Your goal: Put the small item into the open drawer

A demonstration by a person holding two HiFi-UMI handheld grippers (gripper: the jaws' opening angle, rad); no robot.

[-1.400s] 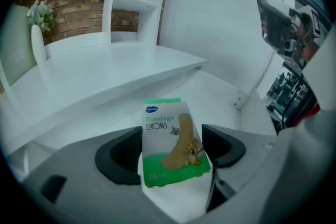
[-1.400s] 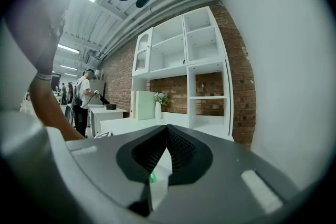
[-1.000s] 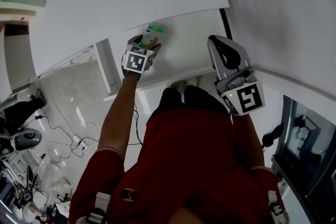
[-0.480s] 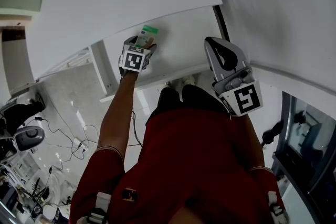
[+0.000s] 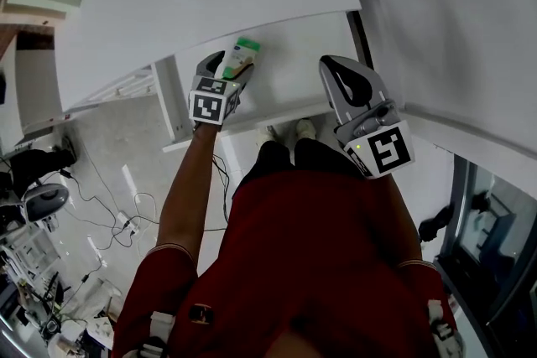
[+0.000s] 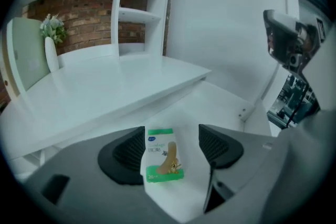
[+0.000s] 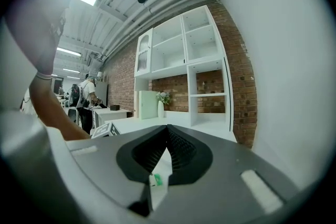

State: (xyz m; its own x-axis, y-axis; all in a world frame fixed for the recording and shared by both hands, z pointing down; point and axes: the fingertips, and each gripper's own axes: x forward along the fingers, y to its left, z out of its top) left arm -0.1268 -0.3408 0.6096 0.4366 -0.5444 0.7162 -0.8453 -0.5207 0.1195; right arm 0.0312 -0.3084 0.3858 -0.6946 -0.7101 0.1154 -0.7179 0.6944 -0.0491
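Left tongs (image 6: 171, 140) wide, closing; packet (image 6: 164, 157) between jaws, nearer left pad, long axis along them, over drawer (image 6: 226, 102). Right tongs (image 7: 167, 136) closed, empty.

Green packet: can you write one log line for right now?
left gripper: jaws closing, green packet between them | green packet: at open drawer | right gripper: shut, holding nothing

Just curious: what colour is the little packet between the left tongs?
The packet is white with green bands, tan picture; clearest in left gripper view.
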